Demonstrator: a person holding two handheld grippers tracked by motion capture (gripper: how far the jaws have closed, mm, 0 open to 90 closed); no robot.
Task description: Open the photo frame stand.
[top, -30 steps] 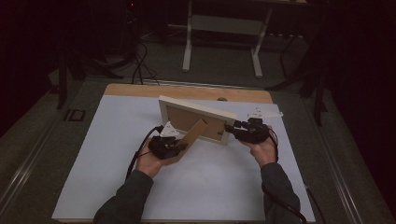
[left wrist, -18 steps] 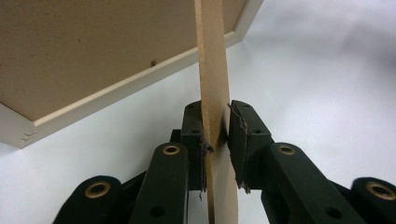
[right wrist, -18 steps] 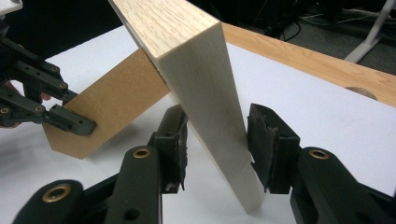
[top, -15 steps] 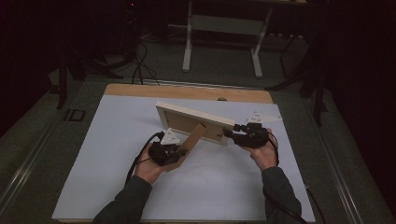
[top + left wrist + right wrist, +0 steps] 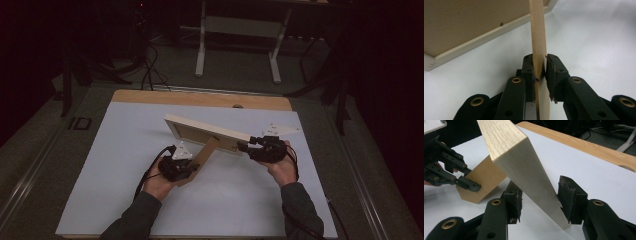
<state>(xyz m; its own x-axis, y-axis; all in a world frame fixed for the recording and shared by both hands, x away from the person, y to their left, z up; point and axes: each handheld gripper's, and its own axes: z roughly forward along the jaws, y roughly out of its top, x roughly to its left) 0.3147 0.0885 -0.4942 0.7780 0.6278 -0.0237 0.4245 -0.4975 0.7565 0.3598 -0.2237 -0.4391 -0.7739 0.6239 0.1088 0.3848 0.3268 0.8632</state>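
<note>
The bench [image 5: 125, 165] has a white top with a strip of bare wood along its far edge. The room around it is dark. A pale metal stand [image 5: 239, 40] and some black cables [image 5: 150, 70] sit on the floor past the far edge.

A picture frame [image 5: 207, 134] made of light wood sits near the middle of the bench. It is tilted, with its brown back facing the person. A flat brown prop leg [image 5: 202, 160] sticks out from its back toward the near edge.

The left tool [image 5: 186, 167] pinches this leg. In the left tool's own view its jaws press on both sides of the thin board [image 5: 539, 50]. The right tool [image 5: 246, 146] is at the frame's right end. In its own view the jaws sit on both sides of the frame's edge [image 5: 529, 182], but there is a gap, so I cannot tell if it holds on tight.

The front of the frame is hidden. The dark room is hard to make out.
</note>
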